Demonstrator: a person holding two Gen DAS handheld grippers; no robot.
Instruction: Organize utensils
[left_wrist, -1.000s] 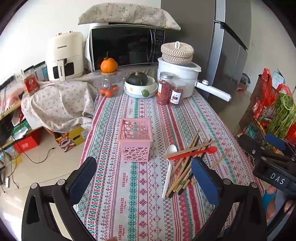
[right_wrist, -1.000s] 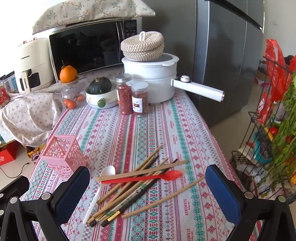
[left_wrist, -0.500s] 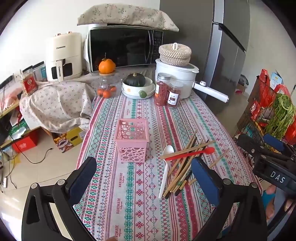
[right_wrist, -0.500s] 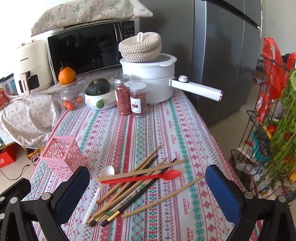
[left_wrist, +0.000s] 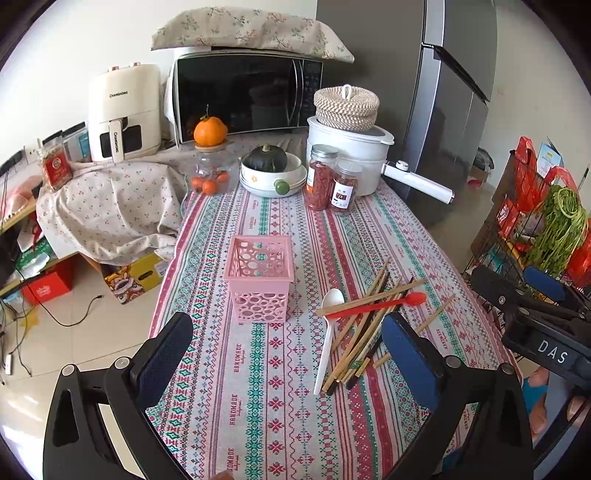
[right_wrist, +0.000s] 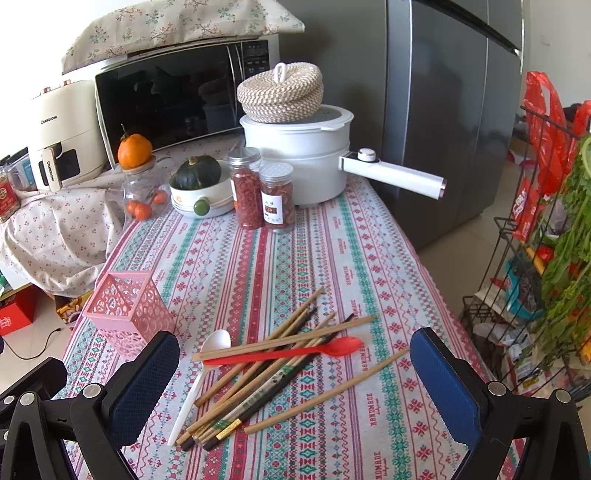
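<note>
A pink perforated basket (left_wrist: 259, 280) (right_wrist: 127, 310) stands upright on the patterned tablecloth (left_wrist: 258, 387). To its right lies a loose pile of chopsticks (left_wrist: 364, 325) (right_wrist: 266, 373) with a red spoon (left_wrist: 376, 304) (right_wrist: 288, 353) across it and a white spoon (left_wrist: 327, 339) (right_wrist: 199, 380) at its left side. One chopstick (right_wrist: 328, 393) lies apart on the right. My left gripper (left_wrist: 288, 354) hangs open above the near part of the table, below the basket. My right gripper (right_wrist: 295, 384) is open over the pile, holding nothing.
At the table's far end stand two spice jars (left_wrist: 330, 182), a bowl with a dark squash (left_wrist: 271, 171), a glass jar topped by an orange (left_wrist: 210, 155), a white pot with a long handle (right_wrist: 306, 162) and a microwave (left_wrist: 247, 96). A wire rack with greens (right_wrist: 546, 251) stands right of the table.
Both views have drawn back a little, so the basket and the utensils sit slightly farther off. Nothing on the table has moved and both grippers stay open.
</note>
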